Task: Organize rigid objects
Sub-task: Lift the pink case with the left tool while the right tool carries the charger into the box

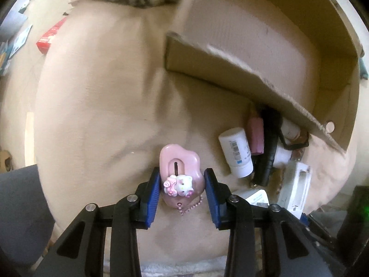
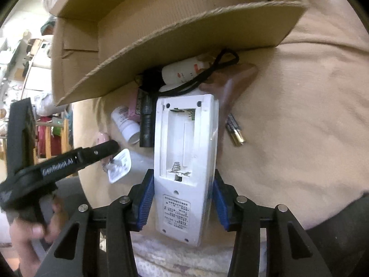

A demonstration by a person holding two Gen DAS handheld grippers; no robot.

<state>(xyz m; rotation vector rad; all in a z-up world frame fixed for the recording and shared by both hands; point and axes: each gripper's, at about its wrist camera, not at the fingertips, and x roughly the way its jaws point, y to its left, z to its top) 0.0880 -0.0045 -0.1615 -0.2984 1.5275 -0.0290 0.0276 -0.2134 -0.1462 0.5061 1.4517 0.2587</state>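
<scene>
Pink cat-charm case (image 1: pixel 180 173) is pinched by the left gripper (image 1: pixel 182 192) while the right gripper (image 2: pixel 183 198) clamps the white battery-less remote (image 2: pixel 185 161); lift both straight, clearing the near flap of the cardboard box (image 1: pixel 253 53).

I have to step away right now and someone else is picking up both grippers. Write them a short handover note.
Left gripper: jaws around the pink cat-charm case; the pads look closed on it.
Right gripper: closed on the white device, back up, battery bay open and empty.
Cardboard box: stands open on the beige cover, no item visible inside.
Still loose by its flap: white bottle, pink block, black corded item, white charger, batteries.
Done: two items gripped. Left: box these, then the rest.
</scene>
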